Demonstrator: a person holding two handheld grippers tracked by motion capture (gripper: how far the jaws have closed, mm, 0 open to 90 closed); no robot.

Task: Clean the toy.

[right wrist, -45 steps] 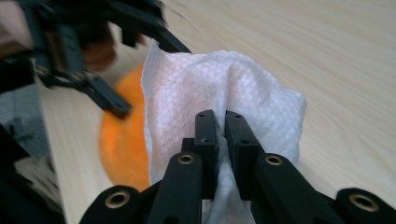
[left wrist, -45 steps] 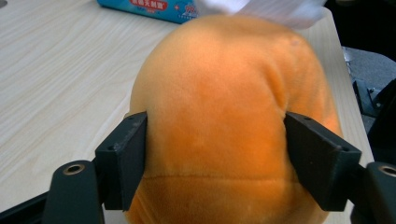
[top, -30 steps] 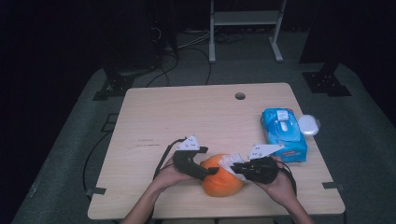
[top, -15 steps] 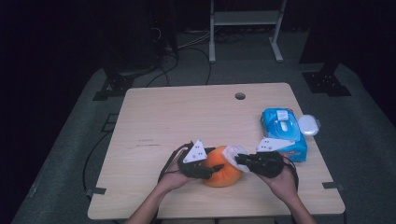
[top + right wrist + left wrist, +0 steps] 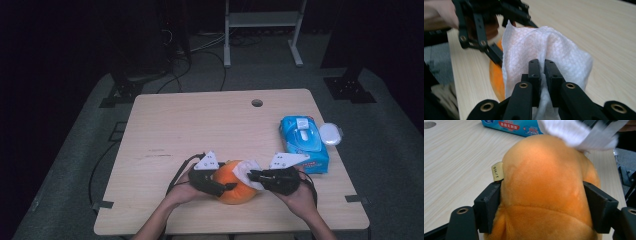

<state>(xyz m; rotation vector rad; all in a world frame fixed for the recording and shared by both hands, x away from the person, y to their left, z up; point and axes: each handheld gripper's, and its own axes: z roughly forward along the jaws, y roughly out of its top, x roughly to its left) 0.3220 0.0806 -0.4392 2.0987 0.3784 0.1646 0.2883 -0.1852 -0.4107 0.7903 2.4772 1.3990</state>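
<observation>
An orange plush toy (image 5: 233, 193) lies near the table's front edge, between both hands. My left gripper (image 5: 225, 185) comes at it from the left. In the left gripper view the two jaws (image 5: 541, 195) press into the toy's (image 5: 544, 170) sides. They have just been opening a little, with the toy still squeezed between them. My right gripper (image 5: 251, 175) is shut on a white wipe (image 5: 245, 169). In the right gripper view the jaws (image 5: 541, 62) pinch the wipe (image 5: 556, 47), which drapes over the toy's (image 5: 496, 75) top.
A blue pack of wipes (image 5: 302, 142) lies at the right of the wooden table (image 5: 200, 125), with a white round lid (image 5: 331, 134) beside it. A cable hole (image 5: 257, 103) sits near the far edge. The floor around the table is dark.
The left gripper has closed in around the orange toy, and the toy has shifted slightly away from the front edge. The right gripper with the wipe has stayed on the toy.
</observation>
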